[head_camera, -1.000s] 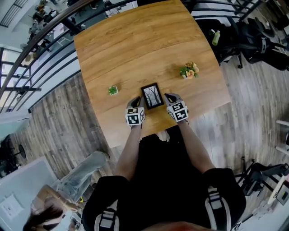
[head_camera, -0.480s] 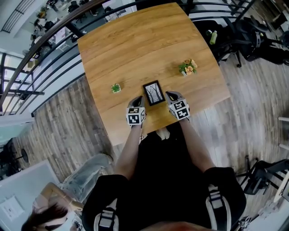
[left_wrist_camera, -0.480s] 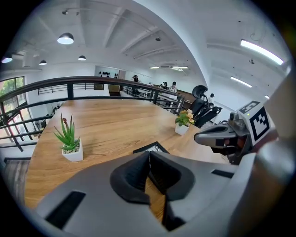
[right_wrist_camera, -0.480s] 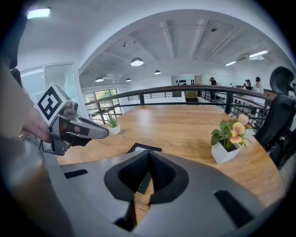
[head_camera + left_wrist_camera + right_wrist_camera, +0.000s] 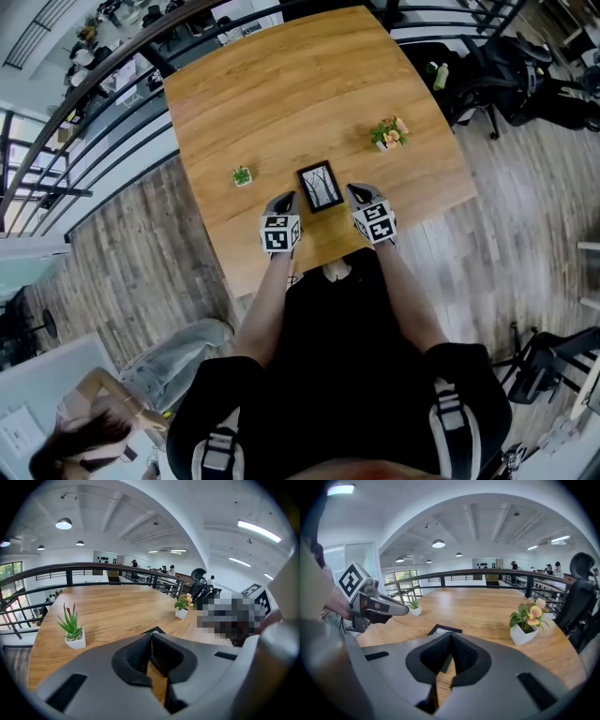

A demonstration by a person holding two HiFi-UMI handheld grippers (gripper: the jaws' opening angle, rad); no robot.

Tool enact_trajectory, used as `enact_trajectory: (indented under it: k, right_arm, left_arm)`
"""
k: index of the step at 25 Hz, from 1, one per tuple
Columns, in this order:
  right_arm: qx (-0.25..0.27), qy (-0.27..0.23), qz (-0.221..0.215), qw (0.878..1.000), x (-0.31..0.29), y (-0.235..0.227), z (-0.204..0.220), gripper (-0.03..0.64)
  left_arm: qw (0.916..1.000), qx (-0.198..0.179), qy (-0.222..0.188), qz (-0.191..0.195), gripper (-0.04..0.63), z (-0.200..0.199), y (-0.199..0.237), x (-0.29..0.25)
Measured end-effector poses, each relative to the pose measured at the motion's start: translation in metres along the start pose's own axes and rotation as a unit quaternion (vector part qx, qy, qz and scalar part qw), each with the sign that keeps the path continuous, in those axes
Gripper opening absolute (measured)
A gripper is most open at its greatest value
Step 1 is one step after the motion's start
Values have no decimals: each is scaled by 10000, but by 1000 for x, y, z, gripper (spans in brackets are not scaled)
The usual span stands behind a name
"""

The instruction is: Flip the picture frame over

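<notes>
The picture frame [image 5: 320,187] is black, with a tree picture facing up, and lies flat on the wooden table [image 5: 281,84] near its front edge. My left gripper [image 5: 284,202] hovers just left of the frame, shut with nothing between its jaws. My right gripper [image 5: 354,192] is just right of the frame, also shut and empty. In the left gripper view only a corner of the frame [image 5: 155,630] shows above the closed jaws [image 5: 150,635]. The right gripper view has the frame [image 5: 444,630] past its closed tips [image 5: 451,635], with the left gripper [image 5: 377,604] at the left.
A small green plant in a white pot [image 5: 242,176] stands left of the frame. A flowering plant in a white pot [image 5: 390,135] stands at the right. The table's front edge lies just under my hands. Railings and office chairs [image 5: 525,75] surround the table.
Both grippers have lifted slightly beside the frame. The frame lies flat as before, picture side up.
</notes>
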State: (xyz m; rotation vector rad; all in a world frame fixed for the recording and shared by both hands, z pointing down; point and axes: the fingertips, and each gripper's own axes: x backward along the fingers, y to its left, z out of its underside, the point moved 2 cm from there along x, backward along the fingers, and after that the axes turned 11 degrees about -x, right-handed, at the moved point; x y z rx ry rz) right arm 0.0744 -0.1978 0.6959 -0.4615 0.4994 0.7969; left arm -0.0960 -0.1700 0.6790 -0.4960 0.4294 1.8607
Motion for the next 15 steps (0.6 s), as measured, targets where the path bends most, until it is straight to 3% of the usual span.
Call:
enact_trajectory:
  k: [15]
  right_arm:
    - [-6,-88,108,9999,10,-6,0,8]
  left_arm:
    - [9999,-97,-88,46,23,-6,-8,4]
